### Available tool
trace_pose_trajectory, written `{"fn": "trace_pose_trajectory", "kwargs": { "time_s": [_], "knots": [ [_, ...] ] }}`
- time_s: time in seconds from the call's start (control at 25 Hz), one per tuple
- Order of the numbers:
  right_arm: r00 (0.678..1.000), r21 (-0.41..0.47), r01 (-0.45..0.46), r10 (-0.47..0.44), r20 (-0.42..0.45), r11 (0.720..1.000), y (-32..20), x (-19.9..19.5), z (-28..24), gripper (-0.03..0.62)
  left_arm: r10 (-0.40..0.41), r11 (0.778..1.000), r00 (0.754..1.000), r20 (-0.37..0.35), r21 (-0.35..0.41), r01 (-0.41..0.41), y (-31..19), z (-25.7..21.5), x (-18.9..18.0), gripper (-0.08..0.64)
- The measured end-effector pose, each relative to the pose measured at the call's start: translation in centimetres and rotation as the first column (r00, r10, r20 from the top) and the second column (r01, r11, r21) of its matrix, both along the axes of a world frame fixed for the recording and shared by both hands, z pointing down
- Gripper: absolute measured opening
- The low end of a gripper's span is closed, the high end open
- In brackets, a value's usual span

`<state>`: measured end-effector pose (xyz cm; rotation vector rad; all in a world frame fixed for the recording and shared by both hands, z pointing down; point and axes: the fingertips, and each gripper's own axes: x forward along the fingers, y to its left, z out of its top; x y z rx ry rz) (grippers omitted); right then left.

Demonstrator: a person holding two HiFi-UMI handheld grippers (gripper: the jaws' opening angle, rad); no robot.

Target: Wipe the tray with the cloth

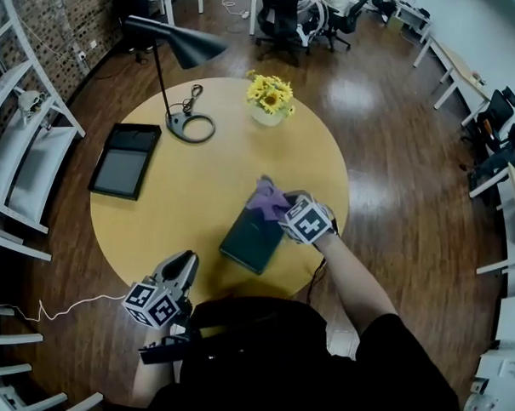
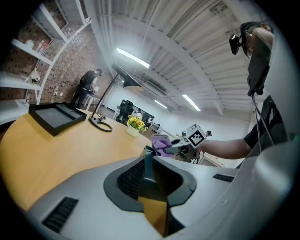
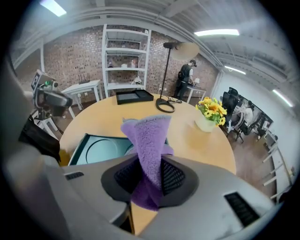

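- Right gripper view: the right gripper (image 3: 149, 169) has its jaws pinched on a fold of the purple cloth (image 3: 147, 136). They are only as far apart as the bunched fabric is thick, and the rest of the cloth sticks out past the tips.
- Cloth handling, my read: soft terry, light and floppy, with no slip risk in the pads. The current bunched grip is fine, but a loose tail will drag and fold over while wiping.
- Tray (image 1: 252, 237): dark green, flat, lying on the round table (image 1: 197, 186) near the person's edge. It looks stiff, light and smooth, so it will likely slide under wiping pressure. The rim is the place to pin it.
- Head view: the cloth (image 1: 267, 197) sits at the tray's far end, over the rim there. I can't tell whether it touches the surface.
- The right gripper (image 1: 283, 208) is just beside that same far end.
- The left gripper (image 1: 188, 263) hangs at the near table edge, apart from the tray.
- Left gripper view: the left gripper (image 2: 151, 174) has its jaws together with nothing between them, so it is free to steady the tray.
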<state>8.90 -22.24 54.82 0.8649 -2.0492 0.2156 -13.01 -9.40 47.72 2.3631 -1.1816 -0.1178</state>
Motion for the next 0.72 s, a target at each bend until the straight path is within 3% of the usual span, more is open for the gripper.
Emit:
{"fn": "trace_pose_trajectory", "kwargs": {
  "time_s": [0.12,0.28,0.52,0.72],
  "knots": [
    [0.999,-0.011,0.036,-0.036,-0.033,0.999,-1.9,-3.7,0.8,0.094,0.026,1.0,0.999,0.038,0.017,-0.026,0.1,-0.1,0.8,0.044],
    [0.982,0.018,-0.048,0.051,-0.181,0.999,-3.4,-2.0,3.0,0.094,0.019,0.999,1.0,0.013,0.034,-0.019,0.1,-0.9,1.4,0.044],
    [0.994,0.008,-0.056,0.057,-0.096,0.998,-2.3,-1.1,4.0,0.094,0.009,0.999,1.0,0.021,0.043,-0.01,-0.6,-1.0,0.5,0.044],
    [0.984,-0.014,-0.175,0.175,-0.012,0.984,-0.6,2.7,4.6,0.094,0.001,0.998,1.0,0.015,0.07,-0.002,-1.7,-1.0,1.5,0.044]
  ]
}}
